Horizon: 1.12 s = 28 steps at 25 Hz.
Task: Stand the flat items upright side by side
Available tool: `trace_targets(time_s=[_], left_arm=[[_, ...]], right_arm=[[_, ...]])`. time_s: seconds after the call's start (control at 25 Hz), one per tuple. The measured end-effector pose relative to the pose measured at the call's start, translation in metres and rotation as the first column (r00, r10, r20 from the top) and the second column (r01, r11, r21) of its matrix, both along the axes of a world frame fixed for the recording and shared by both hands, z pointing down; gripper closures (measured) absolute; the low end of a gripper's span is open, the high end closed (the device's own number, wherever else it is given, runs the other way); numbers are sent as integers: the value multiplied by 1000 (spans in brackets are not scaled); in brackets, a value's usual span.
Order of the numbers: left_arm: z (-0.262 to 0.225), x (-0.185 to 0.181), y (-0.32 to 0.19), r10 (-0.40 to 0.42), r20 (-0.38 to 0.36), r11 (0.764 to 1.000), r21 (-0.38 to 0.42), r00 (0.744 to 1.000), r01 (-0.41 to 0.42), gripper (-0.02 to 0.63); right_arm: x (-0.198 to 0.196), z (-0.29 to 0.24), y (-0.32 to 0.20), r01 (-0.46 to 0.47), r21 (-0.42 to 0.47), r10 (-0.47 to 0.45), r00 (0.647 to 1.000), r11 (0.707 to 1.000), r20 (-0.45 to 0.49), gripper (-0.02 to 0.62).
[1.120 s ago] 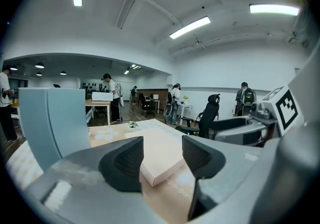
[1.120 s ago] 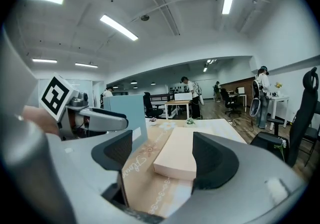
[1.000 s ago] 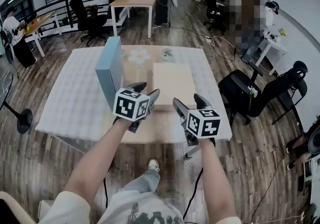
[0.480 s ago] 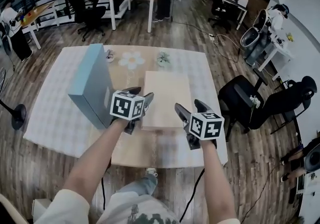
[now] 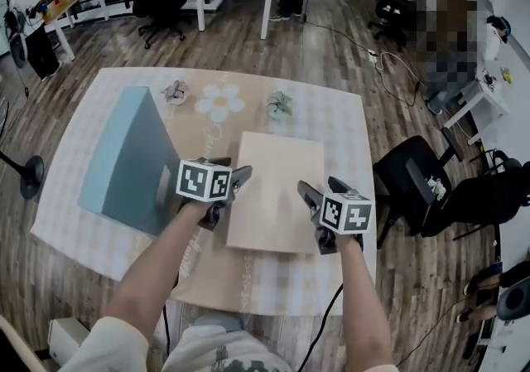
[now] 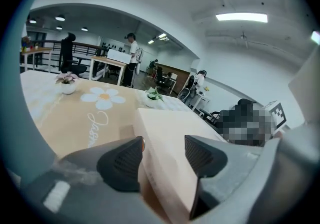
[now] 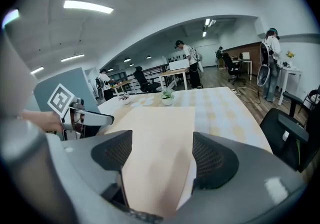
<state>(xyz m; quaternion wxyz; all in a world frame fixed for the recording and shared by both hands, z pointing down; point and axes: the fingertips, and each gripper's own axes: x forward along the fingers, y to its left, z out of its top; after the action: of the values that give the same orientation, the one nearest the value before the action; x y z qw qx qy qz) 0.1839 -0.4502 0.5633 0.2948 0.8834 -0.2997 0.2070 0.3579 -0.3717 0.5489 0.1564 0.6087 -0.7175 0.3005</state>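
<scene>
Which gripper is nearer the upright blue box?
Left. The left gripper, jaws just opened wider astride the left edge of the beige box, is beside the blue box; the right gripper is across the beige box, at its right edge.

Cannot see near end of beige box point(image 5: 277, 188): covered by left gripper point(image 6: 162, 155), likewise by right gripper point(image 7: 162, 158). Cannot read cursive lettering point(image 6: 95, 128) on table mat point(image 6: 55, 111). Cannot see lower part of blue box point(image 7: 65, 78) in right gripper view.
</scene>
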Motion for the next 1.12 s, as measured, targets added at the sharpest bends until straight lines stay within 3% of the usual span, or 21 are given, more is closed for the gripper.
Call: trace_targets(time_s=[0.4, 0.68, 0.88, 1.12], left_arm=[[31, 16, -20, 21, -88, 987, -157, 996, -35, 316], [36, 21, -22, 29, -124, 969, -242, 992, -59, 316], [27, 22, -18, 35, -95, 973, -223, 995, -55, 327], [-12, 12, -12, 14, -58, 993, -113, 998, -21, 328]], right_arm=[[21, 48, -36, -4, -150, 26, 989, 989, 146, 176], [15, 60, -49, 75, -213, -17, 965, 974, 260, 176], [15, 53, -46, 69, -206, -20, 972, 976, 234, 189], [5, 12, -45, 80, -69, -69, 985, 994, 159, 196]])
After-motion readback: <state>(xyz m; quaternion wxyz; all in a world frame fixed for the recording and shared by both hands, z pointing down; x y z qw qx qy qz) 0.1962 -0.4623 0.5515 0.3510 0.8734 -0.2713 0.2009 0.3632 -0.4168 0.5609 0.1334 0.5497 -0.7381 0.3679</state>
